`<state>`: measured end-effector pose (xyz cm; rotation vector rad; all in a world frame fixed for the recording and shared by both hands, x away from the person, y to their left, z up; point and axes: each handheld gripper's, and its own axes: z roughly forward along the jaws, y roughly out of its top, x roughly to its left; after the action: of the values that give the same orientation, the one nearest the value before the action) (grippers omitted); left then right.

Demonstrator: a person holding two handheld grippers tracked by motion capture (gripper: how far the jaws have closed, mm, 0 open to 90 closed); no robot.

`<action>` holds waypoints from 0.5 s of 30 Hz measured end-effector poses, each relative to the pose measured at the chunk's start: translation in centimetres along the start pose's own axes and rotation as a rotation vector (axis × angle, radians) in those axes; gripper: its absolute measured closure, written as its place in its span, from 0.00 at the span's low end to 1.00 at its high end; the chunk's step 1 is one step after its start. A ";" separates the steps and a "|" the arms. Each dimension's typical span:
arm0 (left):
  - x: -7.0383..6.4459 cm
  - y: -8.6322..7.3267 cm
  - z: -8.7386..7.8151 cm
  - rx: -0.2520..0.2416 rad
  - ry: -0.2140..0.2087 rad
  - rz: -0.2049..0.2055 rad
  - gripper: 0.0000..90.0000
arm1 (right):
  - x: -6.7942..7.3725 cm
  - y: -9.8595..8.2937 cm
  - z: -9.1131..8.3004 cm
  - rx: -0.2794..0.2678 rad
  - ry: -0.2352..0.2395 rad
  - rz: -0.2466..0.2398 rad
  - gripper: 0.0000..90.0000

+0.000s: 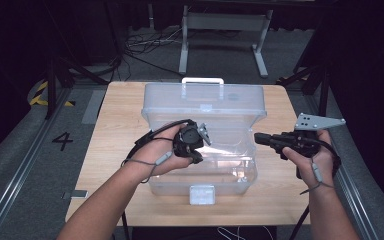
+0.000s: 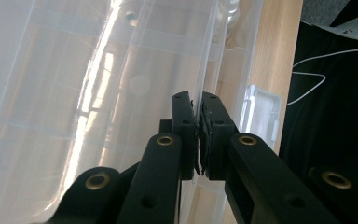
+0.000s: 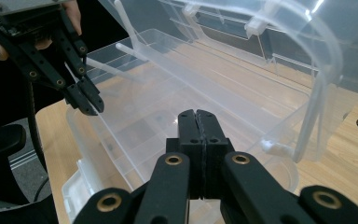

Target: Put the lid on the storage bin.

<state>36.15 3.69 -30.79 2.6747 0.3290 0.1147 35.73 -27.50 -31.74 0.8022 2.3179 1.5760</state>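
1. Far left of the high view: dark floor with a painted number 4 [image 1: 62, 140], beside the wooden table [image 1: 115, 150].
2. L hand [image 1: 162, 152] came in from the bottom left and held the left gripper [image 1: 196, 150] over the left half of the clear plastic box [image 1: 202, 145] (lid up, standing at the far side).
3. In the left gripper view, the left gripper [image 2: 198, 135] had its jaws clamped on a thin clear edge of the box [image 2: 98, 93]; the wall ran straight up between the two pads. Exactly which edge (front wall or inner tray) couldn't be told.
4. The right gripper view showed the same: the left gripper [image 3: 87, 100], tips pinched on the near long rim of the box [image 3: 191, 84].
5. The box sat mid-table, open, w/ the white handle [image 1: 202, 81] on top of the raised lid and a white latch [image 1: 202, 194] at the front edge, toward the person.
6. The latch [image 2: 261, 114] also showed beside the table edge in the left gripper view.
7. Right of the box: the right gripper [image 1: 260, 138], held by the R hand [image 1: 312, 160], pointing left at the box's right wall, just short of it.
8. Right gripper [image 3: 198, 140]: jaws pressed together, nothing between them, hovering above the open box.
9. Grey plate [image 1: 317, 121] on top of the right gripper.
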 end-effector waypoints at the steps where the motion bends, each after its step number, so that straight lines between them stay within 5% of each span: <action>1: 0.0 0.0 0.0 0.000 0.000 0.000 0.95 | 0.0 0.0 0.0 0.000 0.000 0.000 1.00; 15: -0.9 -1.0 -0.2 -0.021 -0.007 -0.012 0.95 | -0.4 -0.1 -0.1 -0.003 -0.033 0.023 1.00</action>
<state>35.08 4.41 -31.08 2.6511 0.3405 0.1048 35.94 -27.82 -31.83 0.8505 2.2908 1.5631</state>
